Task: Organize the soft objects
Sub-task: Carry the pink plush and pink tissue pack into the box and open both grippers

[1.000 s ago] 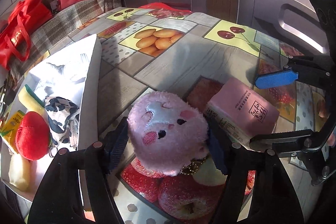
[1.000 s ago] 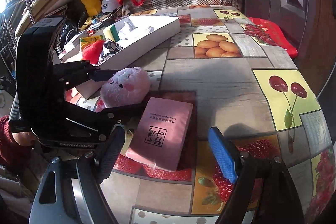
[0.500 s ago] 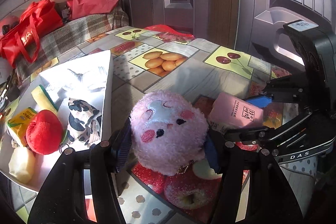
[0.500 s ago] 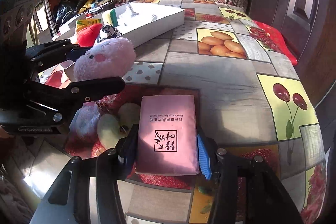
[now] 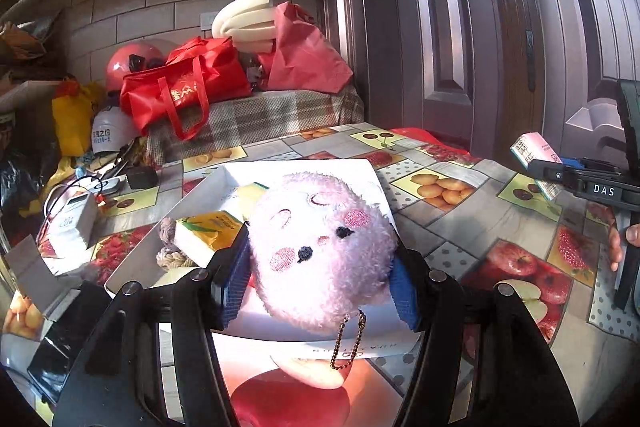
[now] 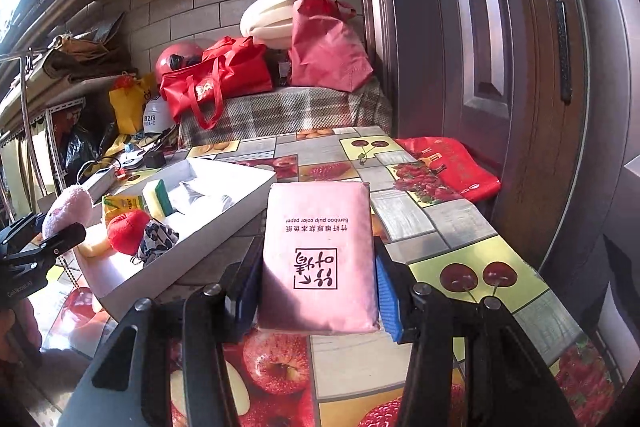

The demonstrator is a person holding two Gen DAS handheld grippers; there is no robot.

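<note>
While both our hands are raised over the desk, this is how things stand:

Left gripper: our left gripper [image 5: 320, 279] is clamped on the pink plush toy [image 5: 322, 251], its blue pads pressed into the fur on both sides.
Plush toy: it hangs in the air over the near edge of the white box [image 5: 372, 171], face toward the camera, with a small bead chain [image 5: 347, 343] dangling from its underside.
Right gripper: our right gripper [image 6: 316, 291] is clamped on the pink tissue pack [image 6: 318, 255], one pad against each long side.
Tissue pack: it is lifted clear of the desk [image 6: 436, 223], printed face up, just to the right of the white box; in the left wrist view it shows small at the far right, held between the black fingers.
White box: it lies open on the desk and holds a red plush fruit [image 6: 126, 231], a black-and-white patterned soft piece [image 6: 158, 237] touching it, a yellow-and-green sponge [image 6: 156, 199], a yellow packet [image 6: 122, 205] and crumpled white paper [image 6: 200, 193].
Desk: it is covered with a fruit-patterned cloth; a red bag [image 6: 448, 163] lies flat at its far right edge.
Behind the desk: a plaid-covered bench [image 6: 288, 111] carries red bags and a folded white foam piece [image 6: 268, 17].
</note>
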